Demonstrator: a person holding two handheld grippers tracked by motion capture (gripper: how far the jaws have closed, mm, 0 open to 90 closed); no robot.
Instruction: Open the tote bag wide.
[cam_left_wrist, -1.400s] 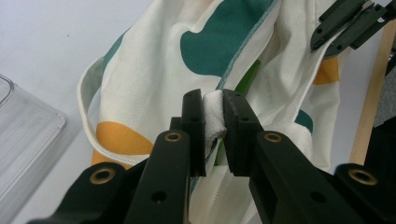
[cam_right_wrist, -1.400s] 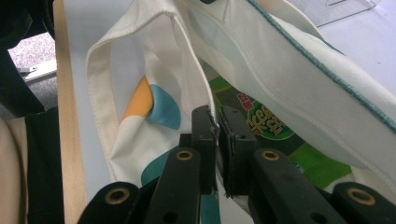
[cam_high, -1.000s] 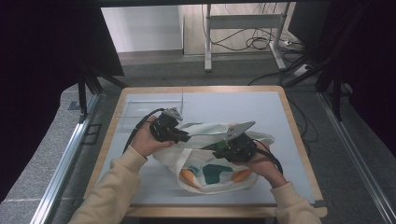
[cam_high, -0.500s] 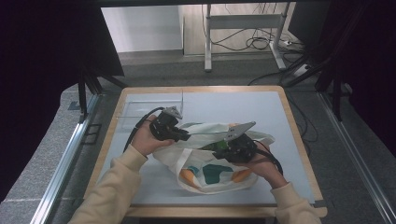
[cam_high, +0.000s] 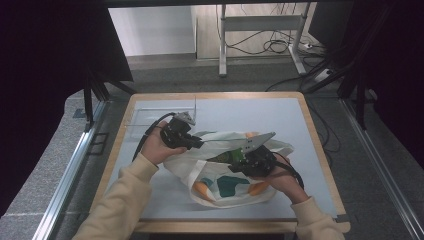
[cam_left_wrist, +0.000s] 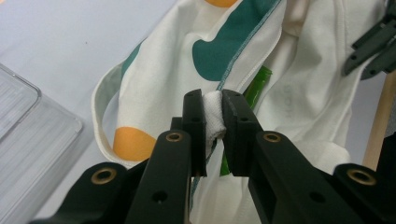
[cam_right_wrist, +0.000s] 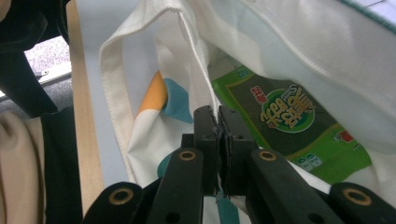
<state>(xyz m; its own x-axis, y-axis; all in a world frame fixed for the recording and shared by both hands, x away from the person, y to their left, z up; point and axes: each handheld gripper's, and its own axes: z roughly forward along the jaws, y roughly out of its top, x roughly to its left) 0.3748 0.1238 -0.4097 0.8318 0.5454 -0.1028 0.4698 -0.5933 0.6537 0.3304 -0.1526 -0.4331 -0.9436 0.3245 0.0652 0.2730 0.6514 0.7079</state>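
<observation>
Cloth bag (cam_high: 227, 170): soft, light, limp. Left gripper (cam_left_wrist: 213, 114) clamps bunched rim fabric; right gripper (cam_right_wrist: 218, 122) pinches opposite rim. Green packet (cam_right_wrist: 289, 123) beyond right fingertips. Grip hems.

- The left gripper (cam_high: 200, 143) is in the person's left hand (cam_high: 156, 146), at the left side in the high view, and it points to the right.
- Its jaws are closed on a fold of white cloth (cam_left_wrist: 212, 119), as the left gripper view shows.
- The right gripper (cam_high: 234, 167) is in the right hand (cam_high: 280, 176), lower and to the right, and it points to the left, toward the other gripper.
- In the right gripper view its jaws are pressed almost together, with a thin cloth edge (cam_right_wrist: 200, 70) pinched between them.
- Both forearms (cam_high: 117, 205) come in from the bottom edge in light beige sleeves.
- A black cable (cam_high: 148, 132) loops from the left gripper around the hand.
</observation>
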